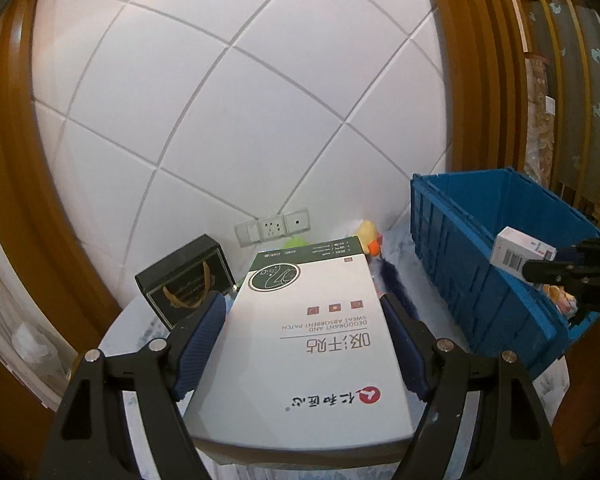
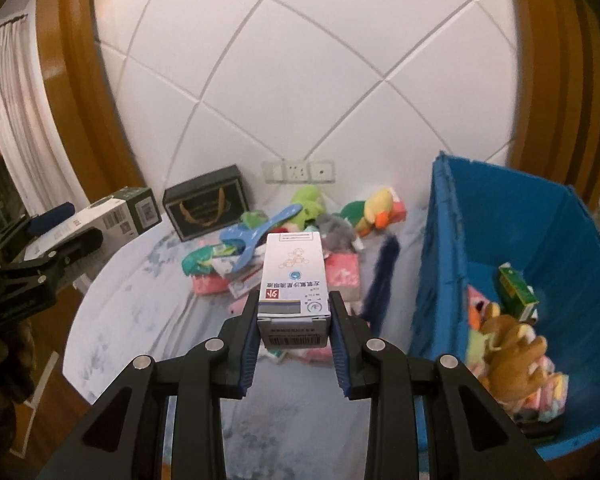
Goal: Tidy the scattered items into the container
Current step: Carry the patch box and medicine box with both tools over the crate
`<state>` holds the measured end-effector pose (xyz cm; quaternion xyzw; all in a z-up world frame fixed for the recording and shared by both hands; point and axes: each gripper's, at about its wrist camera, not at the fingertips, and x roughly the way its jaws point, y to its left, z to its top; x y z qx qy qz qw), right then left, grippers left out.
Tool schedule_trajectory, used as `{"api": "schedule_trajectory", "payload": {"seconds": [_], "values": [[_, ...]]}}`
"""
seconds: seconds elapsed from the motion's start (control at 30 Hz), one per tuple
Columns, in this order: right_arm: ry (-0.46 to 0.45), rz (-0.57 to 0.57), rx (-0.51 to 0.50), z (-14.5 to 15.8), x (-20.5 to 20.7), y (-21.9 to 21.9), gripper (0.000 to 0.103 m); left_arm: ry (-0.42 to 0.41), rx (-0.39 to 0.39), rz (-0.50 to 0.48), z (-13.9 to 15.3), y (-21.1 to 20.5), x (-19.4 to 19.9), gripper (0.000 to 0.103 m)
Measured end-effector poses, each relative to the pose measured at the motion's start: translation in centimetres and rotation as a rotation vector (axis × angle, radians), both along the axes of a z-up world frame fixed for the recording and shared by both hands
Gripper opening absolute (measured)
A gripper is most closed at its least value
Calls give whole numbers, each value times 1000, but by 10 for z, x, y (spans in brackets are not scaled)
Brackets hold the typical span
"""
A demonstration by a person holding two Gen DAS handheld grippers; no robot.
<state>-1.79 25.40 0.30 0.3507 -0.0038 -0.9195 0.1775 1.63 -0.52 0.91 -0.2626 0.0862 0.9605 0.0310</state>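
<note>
On right stood blue crate (image 2: pixel 512 248), toys already inside, rim open for drops. Pile (image 2: pixel 292 240) of toys and packets lay on table (image 2: pixel 140 320) beside crate, unsorted. Left gripper (image 1: pixel 304 344) clamped flat white box (image 1: pixel 312 336) by long sides, held level above table. Right gripper (image 2: pixel 294 332) pinched small carton (image 2: pixel 294 280) at base, clear above pile, near crate.

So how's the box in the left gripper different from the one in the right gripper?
The sweat patch box is wide and flat, spreading the left gripper far apart; the small medicine box is narrow and fits a nearly closed right gripper. The first has a green end, the second a barcode end. Both are white, printed, and held off the table.
</note>
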Motion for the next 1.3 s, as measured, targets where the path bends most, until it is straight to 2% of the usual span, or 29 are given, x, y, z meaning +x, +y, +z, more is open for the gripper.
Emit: {"api": "schedule_trajectory", "payload": {"seconds": [0.27, 0.5, 0.9, 1.3], "values": [[39, -18, -14, 25, 4, 50, 31, 37, -17, -19, 18, 47, -11, 78], [56, -56, -20, 34, 2, 94, 31, 50, -20, -64, 25, 95, -21, 78], [54, -168, -59, 27, -4, 173, 31, 31, -66, -191, 28, 186, -48, 78], [45, -296, -74, 19, -12, 240, 31, 15, -105, -362, 28, 276, -80, 78]]}}
